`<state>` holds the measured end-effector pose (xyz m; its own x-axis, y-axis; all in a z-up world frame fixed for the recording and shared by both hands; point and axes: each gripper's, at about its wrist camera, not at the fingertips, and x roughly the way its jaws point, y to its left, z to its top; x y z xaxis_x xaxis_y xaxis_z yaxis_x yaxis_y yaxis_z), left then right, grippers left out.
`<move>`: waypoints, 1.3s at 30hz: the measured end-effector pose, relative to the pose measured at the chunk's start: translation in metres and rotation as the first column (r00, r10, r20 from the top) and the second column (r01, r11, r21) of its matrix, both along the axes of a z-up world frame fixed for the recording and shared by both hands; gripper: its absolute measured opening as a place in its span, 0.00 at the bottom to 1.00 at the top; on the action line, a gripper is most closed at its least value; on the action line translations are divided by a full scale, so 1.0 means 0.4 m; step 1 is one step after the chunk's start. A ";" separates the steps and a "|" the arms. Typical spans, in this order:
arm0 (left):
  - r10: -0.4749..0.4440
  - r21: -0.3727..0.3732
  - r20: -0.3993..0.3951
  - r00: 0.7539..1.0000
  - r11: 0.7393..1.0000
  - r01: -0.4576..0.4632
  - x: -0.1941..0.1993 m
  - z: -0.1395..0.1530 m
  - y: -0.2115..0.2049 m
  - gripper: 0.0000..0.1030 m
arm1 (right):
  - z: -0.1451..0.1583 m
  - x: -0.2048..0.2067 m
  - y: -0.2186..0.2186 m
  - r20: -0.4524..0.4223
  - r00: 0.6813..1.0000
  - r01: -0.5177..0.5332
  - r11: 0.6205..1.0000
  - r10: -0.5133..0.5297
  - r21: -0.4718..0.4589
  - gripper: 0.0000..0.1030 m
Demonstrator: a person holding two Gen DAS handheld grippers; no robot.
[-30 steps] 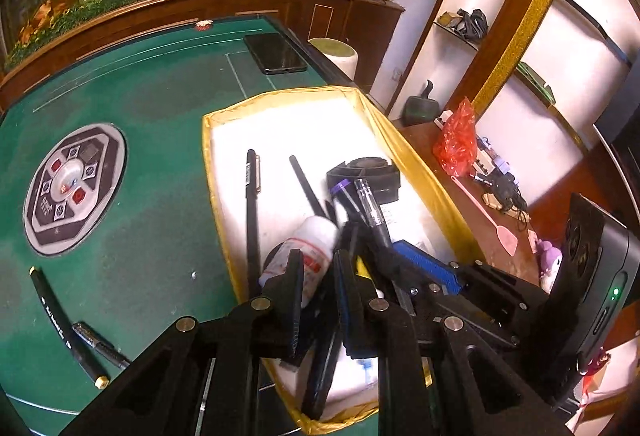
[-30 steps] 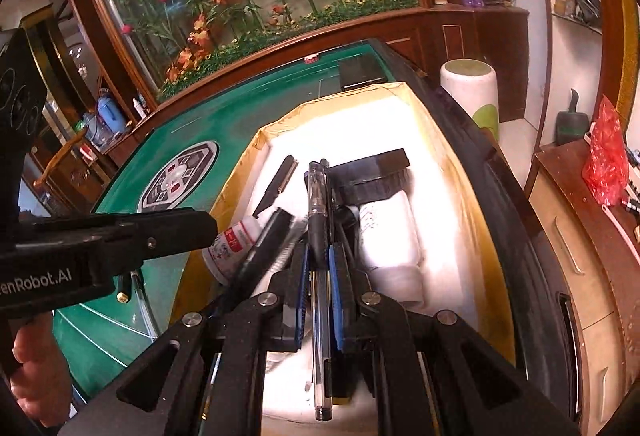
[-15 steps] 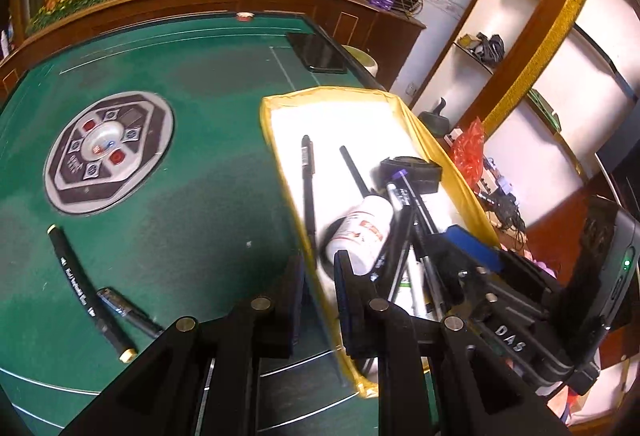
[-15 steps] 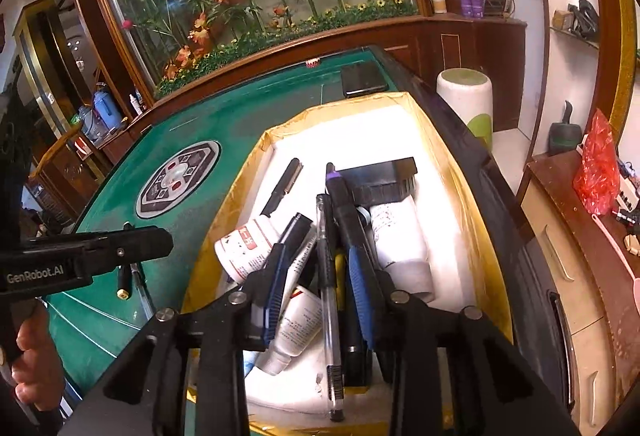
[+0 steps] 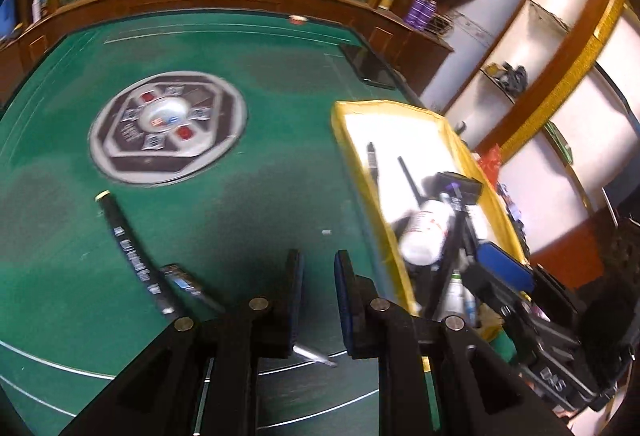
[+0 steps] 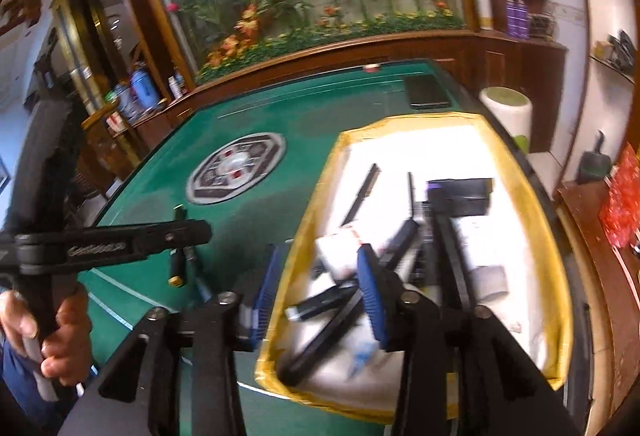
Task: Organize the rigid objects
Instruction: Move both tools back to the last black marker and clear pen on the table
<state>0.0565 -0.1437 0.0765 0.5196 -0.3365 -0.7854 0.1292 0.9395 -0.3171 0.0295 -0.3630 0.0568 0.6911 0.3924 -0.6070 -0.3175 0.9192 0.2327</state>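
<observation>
**L jaws heading for the loose pens; R jaws just off the tray drop**

Step in hand, as I read it: fetch the next stray pen off the felt w/ my left gripper (image 5: 318, 278) and get it into the yellow-rimmed tray (image 5: 362, 172).

How to do it well:
- Pick one pen, not both. The two lie crossed/touching at their near ends, so go for the long black pen (image 5: 134, 260) mid-barrel, away from the overlap.
- Roll wrist so pads sit square across the barrel. Pen runs approx 11-to-5 in L view, so jaws want to straddle it crosswise.
- Open wider before descending; the gap looks tight for a clean straddle.
- Come down till the tips nearly touch the green felt table (image 5: 248, 204), then close. A thin barrel could roll off if pinched high.

Jaw state:
- L: jaws have just been opening, now a narrow gap, nothing btwn pads.
- R: my right gripper (image 6: 320, 296) has jaws that have just been opening, now moderately apart and empty. Left finger hangs over the felt, right finger over the tray's near corner.

Where things lie:
- Long black pen: approx 9–10 o'clock of L jaws, near but clear of them.
- Short silver-tipped pen (image 5: 188, 284): approx 9 o'clock, just beside the L finger; its far end runs under my fingers, hidden.
- In R view, pile of pens + white bottle (image 6: 338, 252) sits in the tray at approx 12–1 o'clock, beyond R tips. Frame blurred; can't count the items.
</observation>
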 end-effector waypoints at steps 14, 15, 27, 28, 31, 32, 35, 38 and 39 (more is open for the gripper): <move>0.294 0.038 -0.100 0.951 0.956 -0.291 0.039 -0.074 0.238 0.45 | -0.018 -0.027 0.109 -0.013 0.991 -0.134 0.991 0.134 -0.014 0.43; 0.297 0.044 -0.105 0.949 0.955 -0.294 0.046 -0.081 0.238 0.45 | -0.020 -0.028 0.112 -0.014 0.990 -0.138 0.990 0.138 -0.016 0.43; 0.282 0.132 -0.104 0.954 0.954 -0.268 0.091 -0.148 0.237 0.15 | -0.050 -0.027 0.158 -0.053 0.983 -0.177 0.984 0.176 -0.021 0.43; 0.274 0.134 -0.101 0.956 0.956 -0.260 0.083 -0.148 0.245 0.15 | -0.053 -0.022 0.168 -0.062 0.981 -0.186 0.982 0.184 -0.024 0.43; 0.258 0.145 -0.093 0.962 0.959 -0.244 0.046 -0.146 0.268 0.15 | -0.063 -0.019 0.208 -0.079 0.971 -0.229 0.972 0.225 -0.046 0.43; 0.253 0.145 -0.087 0.964 0.960 -0.239 0.030 -0.147 0.278 0.15 | -0.066 -0.018 0.221 -0.082 0.968 -0.242 0.969 0.237 -0.056 0.43; 0.242 0.145 -0.070 0.968 0.962 -0.230 -0.017 -0.147 0.304 0.15 | -0.084 -0.007 0.267 -0.106 0.955 -0.286 0.954 0.276 -0.095 0.43; 0.234 0.129 -0.056 0.971 0.966 -0.225 -0.030 -0.150 0.316 0.15 | -0.103 0.019 0.323 -0.130 0.943 -0.325 0.936 0.308 -0.137 0.43; 0.231 0.134 -0.052 0.972 0.966 -0.223 -0.031 -0.150 0.313 0.15 | -0.109 0.026 0.336 -0.137 0.941 -0.328 0.933 0.309 -0.145 0.43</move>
